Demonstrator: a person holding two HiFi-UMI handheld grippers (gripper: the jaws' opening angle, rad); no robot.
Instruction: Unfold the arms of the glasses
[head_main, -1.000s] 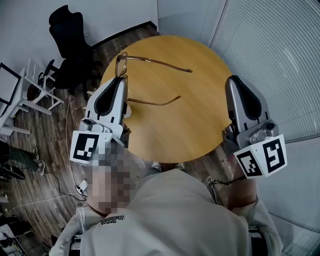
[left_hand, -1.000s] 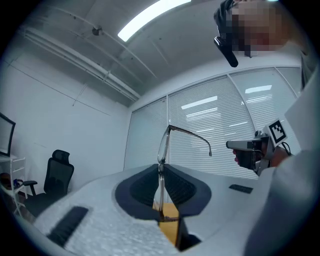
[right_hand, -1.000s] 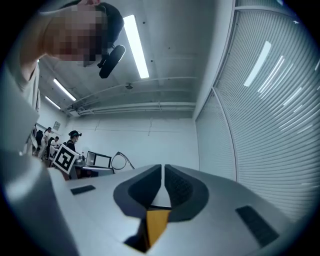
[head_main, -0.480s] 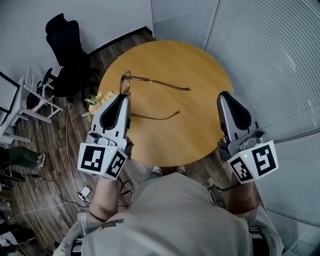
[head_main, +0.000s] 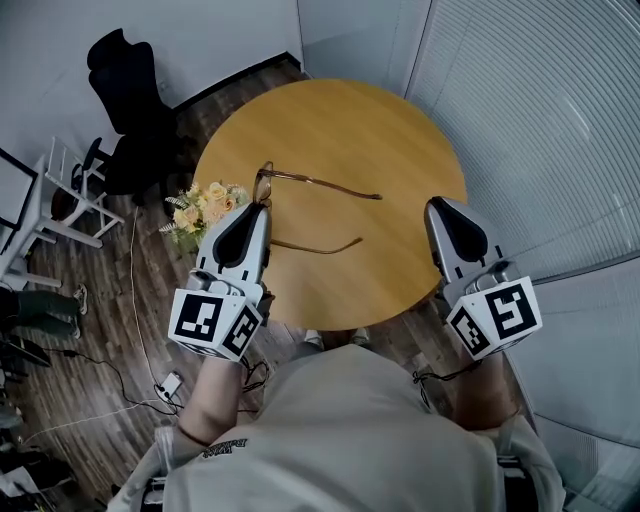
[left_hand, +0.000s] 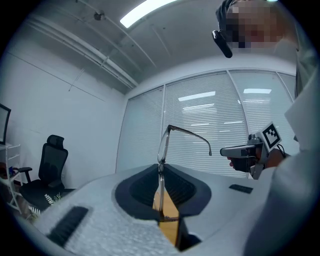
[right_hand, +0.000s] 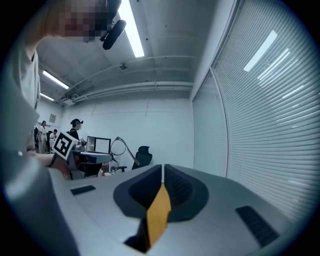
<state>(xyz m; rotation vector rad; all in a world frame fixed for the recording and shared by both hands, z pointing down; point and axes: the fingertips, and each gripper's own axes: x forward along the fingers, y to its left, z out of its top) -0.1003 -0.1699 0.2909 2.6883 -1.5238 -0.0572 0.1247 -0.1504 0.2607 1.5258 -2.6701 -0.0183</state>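
Observation:
Thin brown-rimmed glasses (head_main: 318, 183) hang over the round wooden table (head_main: 340, 120), both arms spread open and pointing right. My left gripper (head_main: 257, 206) is shut on the front frame at its left end. In the left gripper view a lens (left_hand: 162, 144) stands up out of the closed jaws of the left gripper (left_hand: 160, 169), and one arm (left_hand: 192, 134) curves off to the right. My right gripper (head_main: 437, 206) is shut and empty at the table's right edge, well apart from the glasses. In the right gripper view the right gripper (right_hand: 162, 171) is closed, with the glasses (right_hand: 119, 146) far off.
A bunch of pale flowers (head_main: 200, 210) lies off the table's left edge, beside my left gripper. A black office chair (head_main: 125, 70) and a white rack (head_main: 60, 190) stand on the wood floor at left. Window blinds (head_main: 540, 120) run along the right.
My left gripper has carried the glasses right and nearer to the person, lower in the head view. The right gripper has also drawn back slightly. Both arms of the glasses stay spread.

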